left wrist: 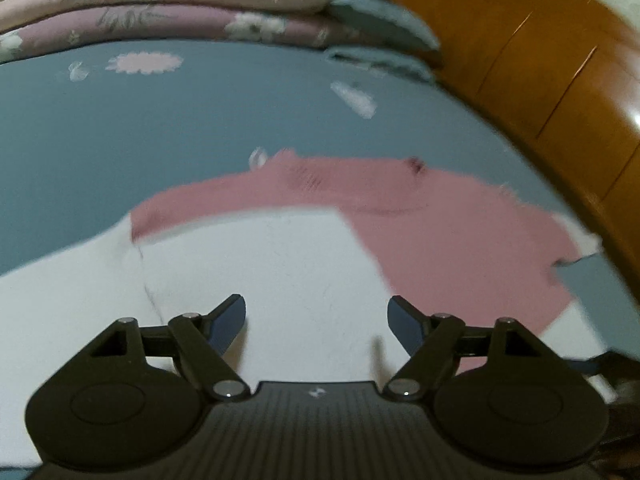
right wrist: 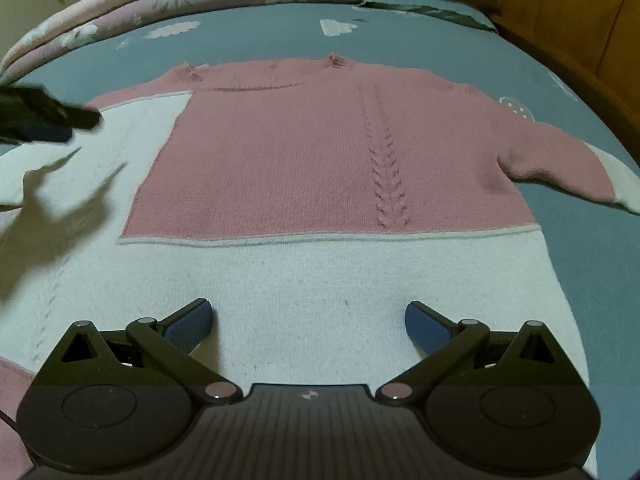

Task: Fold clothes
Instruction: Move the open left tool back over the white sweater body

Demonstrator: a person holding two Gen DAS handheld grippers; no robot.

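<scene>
Sweater (right wrist: pixel 320 152): one pink and white knitted sweater is lying flat across the middle of the right wrist view, front up, neckline toward the top of the frame.
Sweater colours: the chest is showing pink, the lower band is showing white, and a thin pale line is running between the two.
Sweater knit: one raised cable column is running down the pink part, right of centre.
Sweater sleeves: two are counting; the one at the right edge is stretching outward, pink with a white cuff; the one at the left is showing white and is lying in over the body's left side.
Sweater in left wrist view (left wrist: pixel 460 248): it is appearing blurred, white in the lower centre and pink in the centre right.
Bedsheet (right wrist: pixel 260 36): one blue-grey sheet with pale flower prints is lying under the sweater.
Folded quilts (right wrist: pixel 120 4): two floral layers, pink over mauve, are stacking along the upper left.
Pillows (right wrist: pixel 432 8): two blue-grey ones are sitting at the upper right.
Headboard (left wrist: pixel 540 60): one orange-brown wooden board is curving down the right side.
Left gripper (left wrist: pixel 316 320): its jaws are standing wide apart, nothing between them, hovering over white knit.
Right gripper (right wrist: pixel 308 324): its jaws are spreading wide and empty over the white band at the lower centre.
</scene>
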